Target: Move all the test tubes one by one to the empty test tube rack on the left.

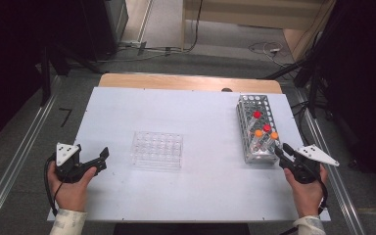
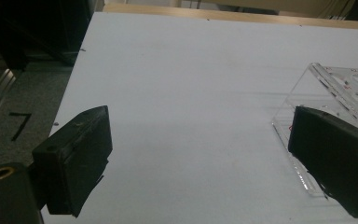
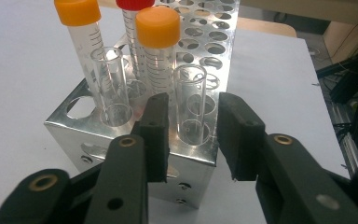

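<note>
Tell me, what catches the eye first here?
The bright orange and red caps on tubes in a metal rack at the table's right. The right hand-held gripper straddles an uncapped tube at the rack's near corner. A clear rack sits mid-table.

A white table carries a clear tray and a metal rack

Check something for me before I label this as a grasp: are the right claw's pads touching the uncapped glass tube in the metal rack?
Apart. The right gripper view shows the right claw straddling the uncapped glass tube, with a visible gap on each side.
</note>
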A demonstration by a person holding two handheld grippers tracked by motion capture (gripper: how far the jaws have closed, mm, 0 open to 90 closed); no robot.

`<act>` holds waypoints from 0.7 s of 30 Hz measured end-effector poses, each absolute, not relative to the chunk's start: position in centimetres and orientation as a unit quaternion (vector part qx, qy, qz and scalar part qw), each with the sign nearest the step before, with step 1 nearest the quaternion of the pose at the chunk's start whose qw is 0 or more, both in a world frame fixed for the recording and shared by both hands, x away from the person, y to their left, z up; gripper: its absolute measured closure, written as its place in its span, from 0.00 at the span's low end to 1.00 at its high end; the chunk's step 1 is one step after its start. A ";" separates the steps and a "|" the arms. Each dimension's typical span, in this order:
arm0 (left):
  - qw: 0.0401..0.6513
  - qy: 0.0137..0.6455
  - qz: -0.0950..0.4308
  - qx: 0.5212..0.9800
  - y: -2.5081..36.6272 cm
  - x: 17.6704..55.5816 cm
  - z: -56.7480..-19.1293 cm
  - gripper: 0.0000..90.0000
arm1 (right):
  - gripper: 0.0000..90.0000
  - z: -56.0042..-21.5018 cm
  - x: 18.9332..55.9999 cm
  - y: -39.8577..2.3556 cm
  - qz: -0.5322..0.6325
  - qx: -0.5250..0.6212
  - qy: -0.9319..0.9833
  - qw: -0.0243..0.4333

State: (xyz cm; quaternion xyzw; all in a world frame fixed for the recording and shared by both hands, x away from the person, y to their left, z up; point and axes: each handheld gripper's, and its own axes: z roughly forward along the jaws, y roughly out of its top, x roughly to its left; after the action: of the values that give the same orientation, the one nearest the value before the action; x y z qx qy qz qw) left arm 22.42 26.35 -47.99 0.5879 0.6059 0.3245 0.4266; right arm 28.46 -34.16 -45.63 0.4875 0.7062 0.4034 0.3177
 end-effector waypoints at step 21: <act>0.425 0.606 0.323 0.590 26.3 22.4 -48.0 0.07 | 0.82 -44.9 28.6 -34.0 0.414 0.479 0.702 0.326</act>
State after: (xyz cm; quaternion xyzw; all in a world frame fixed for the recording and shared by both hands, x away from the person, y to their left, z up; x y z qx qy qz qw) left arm 22.44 26.31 -48.00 0.5896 0.6064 0.3229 0.4247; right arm 28.55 -34.03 -44.88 0.4787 0.7022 0.4142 0.3259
